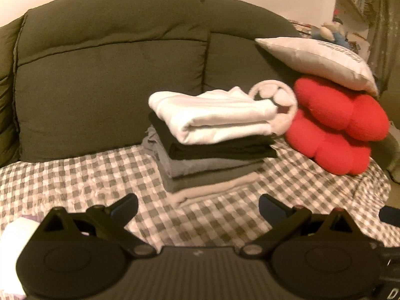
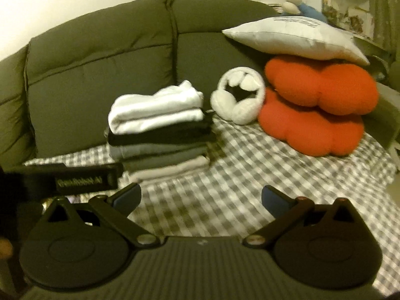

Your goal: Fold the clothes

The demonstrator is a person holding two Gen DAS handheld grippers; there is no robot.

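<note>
A stack of folded clothes (image 1: 212, 150) sits on the checked cover (image 1: 100, 182) of a sofa, with a white folded garment (image 1: 212, 115) on top, then black, grey and beige layers. It also shows in the right wrist view (image 2: 160, 137), white garment (image 2: 155, 110) on top. My left gripper (image 1: 197, 207) is open and empty, held back from the stack over the cover. My right gripper (image 2: 201, 200) is open and empty, to the right of the stack's front. The left gripper's body (image 2: 75, 177) shows at the left of the right wrist view.
Dark green sofa back cushions (image 1: 112, 75) rise behind the stack. Two red puffy cushions (image 1: 335, 125) with a white pillow (image 1: 320, 60) on top stand to the right. White fluffy earmuffs (image 2: 237, 97) lie between stack and cushions. A white object (image 1: 15, 245) lies at lower left.
</note>
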